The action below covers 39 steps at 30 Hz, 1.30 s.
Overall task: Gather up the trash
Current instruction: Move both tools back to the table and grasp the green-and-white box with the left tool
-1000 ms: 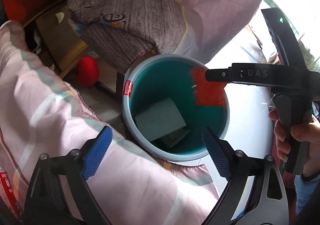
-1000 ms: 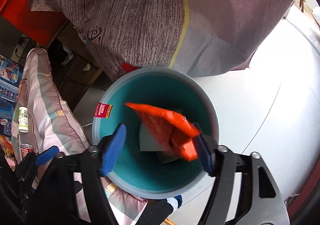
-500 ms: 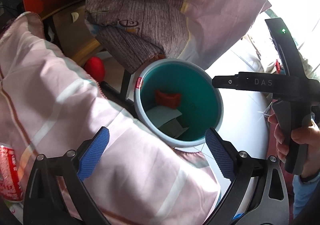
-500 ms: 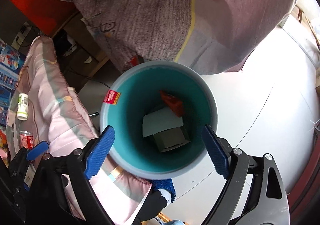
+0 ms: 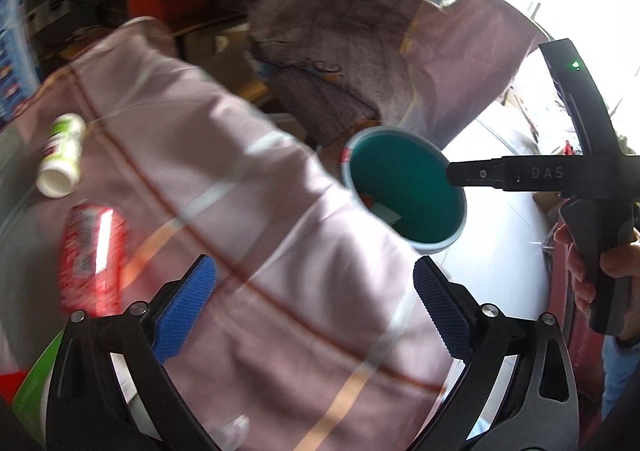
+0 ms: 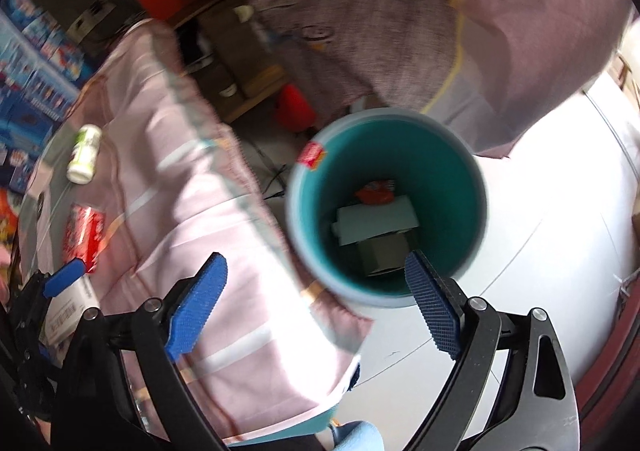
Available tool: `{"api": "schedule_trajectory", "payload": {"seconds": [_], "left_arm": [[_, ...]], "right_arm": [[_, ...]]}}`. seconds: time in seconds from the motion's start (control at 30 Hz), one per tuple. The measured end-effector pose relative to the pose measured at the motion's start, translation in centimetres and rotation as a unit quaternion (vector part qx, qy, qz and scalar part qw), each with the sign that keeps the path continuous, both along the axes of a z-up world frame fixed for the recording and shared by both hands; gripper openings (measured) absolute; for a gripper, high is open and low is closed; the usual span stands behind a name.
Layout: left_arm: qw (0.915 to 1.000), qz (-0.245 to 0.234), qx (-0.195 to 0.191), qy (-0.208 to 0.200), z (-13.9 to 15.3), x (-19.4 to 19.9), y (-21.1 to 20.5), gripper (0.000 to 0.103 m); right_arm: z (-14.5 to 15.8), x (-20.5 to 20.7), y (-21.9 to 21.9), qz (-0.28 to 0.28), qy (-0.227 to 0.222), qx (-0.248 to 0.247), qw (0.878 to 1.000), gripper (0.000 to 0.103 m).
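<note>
Left wrist view: red soda can lying lengthwise on pink cloth, left of empty, spread left gripper; right gripper likewise spread and empty, farther off over teal bin.

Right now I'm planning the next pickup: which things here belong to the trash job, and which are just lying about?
Job:
teal bin
red wrapper and boxes in it
red can
white bottle
left claw, right claw, both open

Lying about:
pink striped cloth
grey garment
</note>
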<state>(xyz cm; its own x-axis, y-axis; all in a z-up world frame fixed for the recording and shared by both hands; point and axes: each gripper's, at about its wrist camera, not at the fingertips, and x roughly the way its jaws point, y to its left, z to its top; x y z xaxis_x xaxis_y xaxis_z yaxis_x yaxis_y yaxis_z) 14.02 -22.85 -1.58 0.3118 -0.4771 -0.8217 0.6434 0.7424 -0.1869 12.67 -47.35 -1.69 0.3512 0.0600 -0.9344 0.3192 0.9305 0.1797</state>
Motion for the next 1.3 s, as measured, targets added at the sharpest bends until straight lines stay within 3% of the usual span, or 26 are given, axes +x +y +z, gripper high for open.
{"api": "schedule_trajectory", "payload": {"seconds": [0.27,0.6,0.9,1.3], "left_arm": [[0.9982,0.034,0.040,-0.031,1.0,-0.7,9.1,0.099],[0.9899,0.007,0.127,-0.061,-0.1,-2.4,17.8,0.099],[0.9879,-0.016,0.143,-0.058,-0.9,-2.1,20.0,0.099],[0.9878,-0.058,0.138,-0.042,-1.7,-0.3,20.0,0.099]], "right_arm": [[0.8,0.7,6.9,0.058,0.008,-0.003,0.998,0.088],[-0.5,1.0,15.5,0.144,0.050,-0.015,0.988,0.088],[-1.1,1.5,20.4,0.174,0.068,-0.010,0.982,0.088],[-1.9,3.4,21.2,0.163,0.087,-0.003,0.983,0.088]]}}
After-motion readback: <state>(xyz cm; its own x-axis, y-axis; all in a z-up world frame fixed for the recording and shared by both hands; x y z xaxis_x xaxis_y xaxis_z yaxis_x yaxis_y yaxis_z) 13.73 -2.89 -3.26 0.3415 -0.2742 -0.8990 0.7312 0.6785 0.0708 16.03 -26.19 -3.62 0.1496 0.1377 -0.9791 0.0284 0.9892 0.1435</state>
